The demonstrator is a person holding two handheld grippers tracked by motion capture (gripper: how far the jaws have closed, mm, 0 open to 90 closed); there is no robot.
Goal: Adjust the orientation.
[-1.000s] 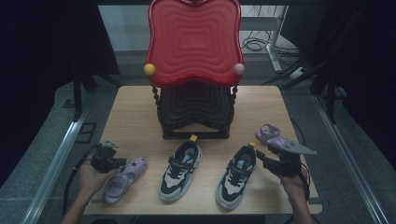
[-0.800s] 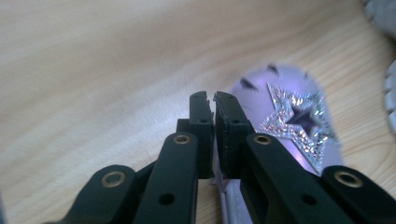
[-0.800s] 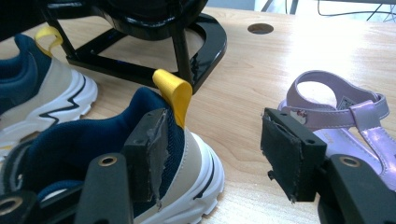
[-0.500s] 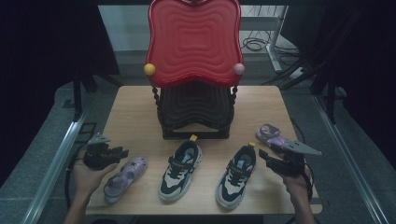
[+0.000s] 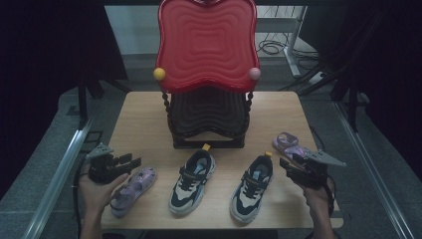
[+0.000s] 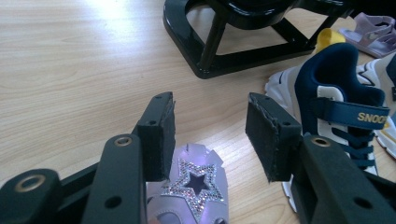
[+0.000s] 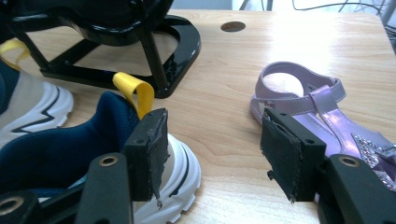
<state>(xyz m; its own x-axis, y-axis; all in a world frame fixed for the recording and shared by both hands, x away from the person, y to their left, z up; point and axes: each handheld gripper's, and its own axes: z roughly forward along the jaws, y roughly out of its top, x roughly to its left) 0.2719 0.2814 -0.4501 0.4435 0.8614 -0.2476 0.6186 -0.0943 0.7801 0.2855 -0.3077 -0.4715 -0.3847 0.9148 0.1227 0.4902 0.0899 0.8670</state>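
Left gripper (image 5: 130,162) hovers just above the left purple sandal (image 5: 130,190), fingers (image 6: 161,135) wide, having just been opening, nothing between them. The step looks like a release just finished: sandal lies flat at the desk's (image 5: 144,124) near-left edge, lilac straps, rhinestone star on the toe (toe pointing far). Right of it, two navy-white sneakers (image 5: 193,180) side by side. Right gripper (image 5: 287,167) sits near the right purple sandal (image 5: 289,145), fingers wide and empty. Next move probably calls for closing on that sandal's strap.
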